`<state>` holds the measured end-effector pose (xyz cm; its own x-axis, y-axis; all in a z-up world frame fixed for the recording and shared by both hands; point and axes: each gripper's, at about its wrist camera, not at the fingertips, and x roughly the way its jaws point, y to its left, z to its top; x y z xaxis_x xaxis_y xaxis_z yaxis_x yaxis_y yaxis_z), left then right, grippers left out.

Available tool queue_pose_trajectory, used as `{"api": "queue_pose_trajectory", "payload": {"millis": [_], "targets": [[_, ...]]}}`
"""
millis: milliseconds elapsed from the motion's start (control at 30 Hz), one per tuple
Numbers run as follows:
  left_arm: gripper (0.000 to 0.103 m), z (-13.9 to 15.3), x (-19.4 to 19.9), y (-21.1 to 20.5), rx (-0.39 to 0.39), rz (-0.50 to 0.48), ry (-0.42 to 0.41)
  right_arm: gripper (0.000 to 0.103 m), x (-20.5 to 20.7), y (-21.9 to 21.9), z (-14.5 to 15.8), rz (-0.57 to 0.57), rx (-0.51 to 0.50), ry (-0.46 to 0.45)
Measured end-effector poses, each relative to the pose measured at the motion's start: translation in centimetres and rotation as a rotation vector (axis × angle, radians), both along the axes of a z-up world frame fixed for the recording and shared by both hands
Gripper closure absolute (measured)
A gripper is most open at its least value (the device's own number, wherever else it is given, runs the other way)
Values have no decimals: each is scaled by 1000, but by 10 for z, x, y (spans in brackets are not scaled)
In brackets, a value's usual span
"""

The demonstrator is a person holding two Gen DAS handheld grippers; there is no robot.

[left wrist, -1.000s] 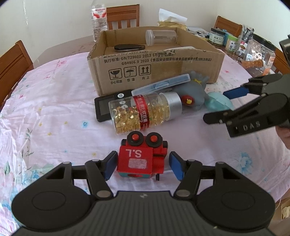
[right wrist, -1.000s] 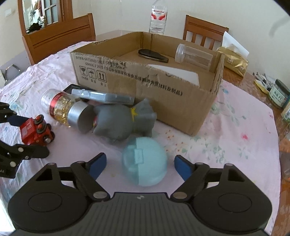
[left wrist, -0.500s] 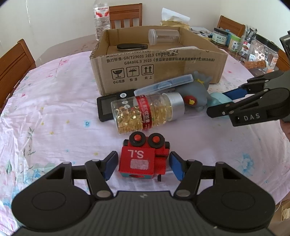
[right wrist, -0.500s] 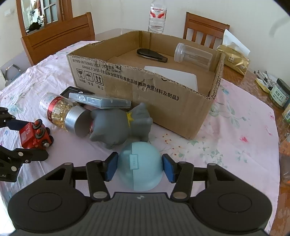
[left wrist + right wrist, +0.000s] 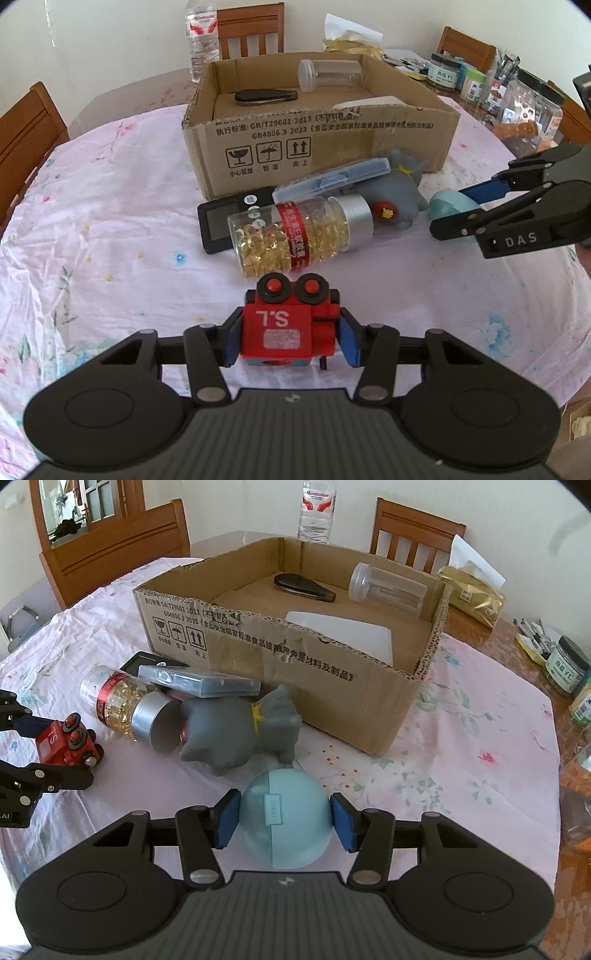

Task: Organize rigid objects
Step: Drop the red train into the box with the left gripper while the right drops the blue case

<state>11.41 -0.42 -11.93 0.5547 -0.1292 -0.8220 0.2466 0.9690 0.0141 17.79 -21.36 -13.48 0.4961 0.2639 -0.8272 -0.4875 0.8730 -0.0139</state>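
Observation:
A red toy train [image 5: 284,328] marked "S.L" lies on the pink flowered tablecloth, and my left gripper [image 5: 290,339] is closing on it, blue pads pressed against both its sides. The right wrist view shows the same train [image 5: 68,742] at the far left between the left gripper's fingers [image 5: 55,777]. My right gripper [image 5: 284,819] is shut on a light blue round case [image 5: 284,812], pads on its left and right sides. In the left wrist view, that case [image 5: 445,203] peeks out behind the right gripper [image 5: 454,212].
An open cardboard box [image 5: 321,147] stands behind, holding a clear jar [image 5: 328,75], a dark folding tool [image 5: 266,96] and a white card [image 5: 343,635]. In front of it lie a capsule bottle [image 5: 295,236], a grey toy figure [image 5: 236,734], a clear flat case [image 5: 332,177] and a black device [image 5: 221,221]. Jars crowd the right edge.
The right gripper closed on the light blue case. The left gripper's pads then closed from beside the red train onto its sides. Neither hand shifted.

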Motion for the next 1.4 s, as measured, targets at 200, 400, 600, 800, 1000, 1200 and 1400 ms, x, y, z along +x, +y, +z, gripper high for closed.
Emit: {"api": "queue_pose_trajectory", "payload": {"millis": [200,400,600,800,1000,1200,1400], "targets": [[53,18,3,0,7,-38,19,45,-5,-4,13,19,-12,-3],[53,49,12,1,-12,-91,19,45,-7,-7,40,47,-11,-15],[53,85,40,-1,-16,-128,-56,45,3,-7,78,74,7,-62],[53,107,88,-9,-10,-163,-153,45,27,-6,108,69,47,-115],[53,93,146,-16,7,-156,-157,45,61,1,114,42,49,-151],[49,64,189,-12,14,-106,-127,45,89,1,111,-8,45,-151],[14,63,193,-2,5,-68,-171,45,107,3,106,-34,31,-150]]}}
